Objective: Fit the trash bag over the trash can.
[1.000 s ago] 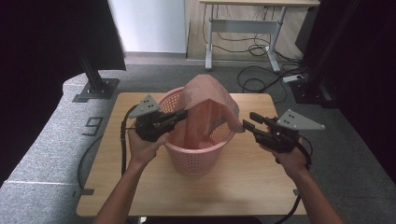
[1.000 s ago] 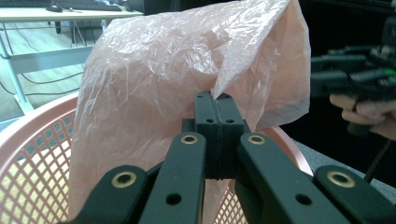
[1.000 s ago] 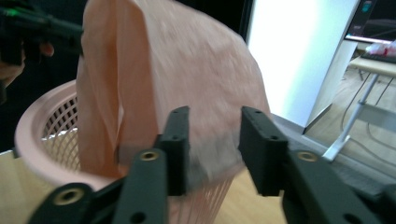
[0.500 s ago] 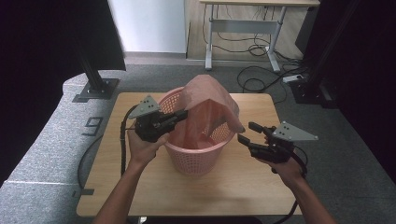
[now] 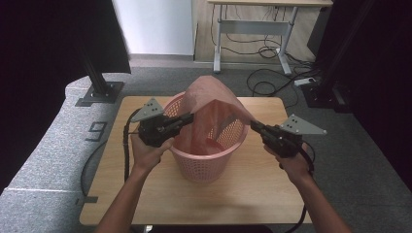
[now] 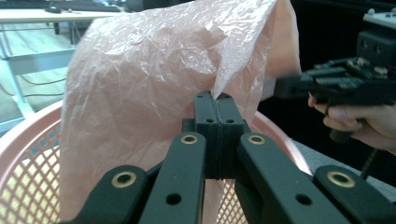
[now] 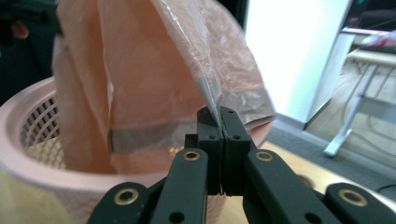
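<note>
A pink mesh basket (image 5: 209,162) stands on the wooden table (image 5: 243,194). A thin pink plastic bag (image 5: 214,104) stands up out of it, its mouth stretched sideways. My left gripper (image 5: 190,117) is shut on the bag's left edge over the basket's left rim. In the left gripper view its jaws (image 6: 217,100) pinch the crinkled bag (image 6: 154,79) above the basket (image 6: 28,154). My right gripper (image 5: 253,125) is shut on the bag's right edge at the right rim. The right gripper view has the closed jaws (image 7: 218,114) pinching the film (image 7: 196,65) beside the basket (image 7: 28,126).
The table's front half is bare wood. Grey carpet (image 5: 58,160) surrounds it. A black stand base (image 5: 99,92) sits at the far left. A desk frame (image 5: 252,29) with cables stands behind. Dark curtains flank both sides.
My right gripper moved in from the right, reached the basket's right rim and took hold of the bag's edge. The bag's mouth is now pulled wider. The left gripper kept its hold.
</note>
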`<move>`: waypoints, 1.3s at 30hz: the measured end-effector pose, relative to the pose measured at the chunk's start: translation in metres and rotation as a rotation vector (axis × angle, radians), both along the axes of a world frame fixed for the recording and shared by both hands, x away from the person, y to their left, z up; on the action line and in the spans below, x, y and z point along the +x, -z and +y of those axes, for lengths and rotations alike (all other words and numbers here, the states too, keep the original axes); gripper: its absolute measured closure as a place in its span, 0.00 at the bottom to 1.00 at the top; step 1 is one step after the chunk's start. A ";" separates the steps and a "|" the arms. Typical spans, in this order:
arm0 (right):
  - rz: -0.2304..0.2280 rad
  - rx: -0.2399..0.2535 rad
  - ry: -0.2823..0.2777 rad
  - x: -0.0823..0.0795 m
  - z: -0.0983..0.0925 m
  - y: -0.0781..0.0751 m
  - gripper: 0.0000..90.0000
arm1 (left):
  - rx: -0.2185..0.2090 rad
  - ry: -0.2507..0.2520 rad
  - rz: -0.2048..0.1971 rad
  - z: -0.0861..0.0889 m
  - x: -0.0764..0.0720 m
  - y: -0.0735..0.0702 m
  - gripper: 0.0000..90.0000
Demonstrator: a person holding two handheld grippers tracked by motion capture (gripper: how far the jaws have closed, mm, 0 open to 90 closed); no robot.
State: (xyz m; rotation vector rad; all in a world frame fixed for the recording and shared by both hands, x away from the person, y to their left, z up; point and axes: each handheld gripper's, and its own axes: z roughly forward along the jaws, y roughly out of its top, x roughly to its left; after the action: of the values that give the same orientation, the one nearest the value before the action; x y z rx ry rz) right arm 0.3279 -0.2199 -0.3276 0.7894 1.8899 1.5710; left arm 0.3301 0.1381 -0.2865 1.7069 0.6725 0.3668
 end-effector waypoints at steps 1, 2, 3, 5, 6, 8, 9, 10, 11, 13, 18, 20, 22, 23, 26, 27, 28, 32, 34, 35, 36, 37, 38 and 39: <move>-0.017 -0.001 0.024 0.002 -0.005 -0.012 0.98 | -0.001 0.003 -0.004 -0.001 0.000 -0.001 1.00; -0.017 -0.001 0.024 0.002 -0.005 -0.012 0.98 | 0.001 0.006 -0.008 -0.002 0.000 -0.003 1.00; -0.031 -0.001 0.050 0.003 -0.010 -0.026 0.98 | 0.002 0.015 -0.017 -0.005 -0.001 -0.007 1.00; -0.043 0.002 0.060 0.003 -0.013 -0.033 0.98 | 0.005 0.019 -0.024 -0.006 -0.001 -0.009 1.00; -0.055 0.004 0.069 0.002 -0.015 -0.040 0.98 | 0.005 0.023 -0.026 -0.008 -0.001 -0.011 1.00; -0.075 0.009 0.087 0.000 -0.021 -0.052 0.98 | 0.011 0.036 -0.032 -0.011 -0.002 -0.014 1.00; -0.090 0.012 0.103 -0.003 -0.027 -0.061 0.98 | 0.015 0.043 -0.034 -0.012 -0.002 -0.014 1.00; -0.095 0.016 0.109 -0.004 -0.031 -0.063 0.98 | 0.021 0.048 -0.035 -0.014 -0.003 -0.015 1.00; -0.095 0.018 0.114 -0.005 -0.034 -0.064 0.98 | 0.038 0.052 -0.037 -0.016 -0.003 -0.014 1.00; -0.092 0.017 0.120 -0.006 -0.038 -0.063 0.98 | 0.044 0.054 -0.034 -0.016 -0.003 -0.013 1.00; -0.059 0.023 0.143 -0.004 -0.052 -0.049 0.98 | 0.062 0.068 -0.016 -0.017 -0.001 -0.006 1.00; -0.052 0.027 0.143 -0.002 -0.055 -0.045 0.98 | 0.071 0.073 -0.015 -0.019 -0.001 -0.005 1.00; -0.054 0.027 0.146 -0.001 -0.056 -0.046 0.98 | 0.080 0.074 -0.020 -0.020 -0.001 -0.006 1.00; -0.058 0.026 0.146 -0.001 -0.056 -0.048 0.98 | 0.080 0.075 -0.022 -0.021 -0.001 -0.006 1.00; -0.077 0.014 0.152 -0.001 -0.056 -0.058 0.98 | 0.076 0.081 -0.020 -0.021 -0.001 -0.008 1.00; -0.085 0.018 0.153 -0.002 -0.056 -0.061 0.98 | 0.076 0.082 -0.022 -0.022 -0.001 -0.008 1.00; -0.096 0.024 0.153 -0.002 -0.055 -0.067 0.98 | 0.077 0.081 -0.022 -0.023 -0.001 -0.009 1.00; -0.086 0.017 0.154 0.000 -0.051 -0.068 0.97 | 0.076 0.078 -0.019 -0.022 -0.002 -0.008 1.00; -0.054 0.009 0.159 0.005 -0.049 -0.061 0.95 | 0.073 0.074 -0.012 -0.020 -0.001 -0.006 1.00; 0.004 0.004 0.158 0.013 -0.047 -0.048 0.86 | 0.068 0.074 -0.002 -0.019 0.000 -0.005 1.00; 0.004 0.004 0.158 0.013 -0.047 -0.048 0.86 | 0.068 0.074 -0.002 -0.019 0.000 -0.005 1.00; 0.034 -0.003 0.166 0.017 -0.045 -0.039 0.80 | 0.067 0.073 0.001 -0.019 0.000 -0.004 1.00; 0.092 -0.018 0.196 0.023 -0.042 -0.022 0.73 | 0.068 0.074 0.004 -0.018 0.001 -0.002 1.00; 0.092 -0.018 0.196 0.023 -0.042 -0.022 0.73 | 0.068 0.074 0.004 -0.018 0.001 -0.002 1.00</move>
State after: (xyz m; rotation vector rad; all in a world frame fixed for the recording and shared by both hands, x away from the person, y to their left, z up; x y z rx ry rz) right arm 0.3506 -0.2616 -0.3058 1.0218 1.8262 1.4178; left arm 0.3312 0.1199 -0.2840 1.7925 0.6043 0.3381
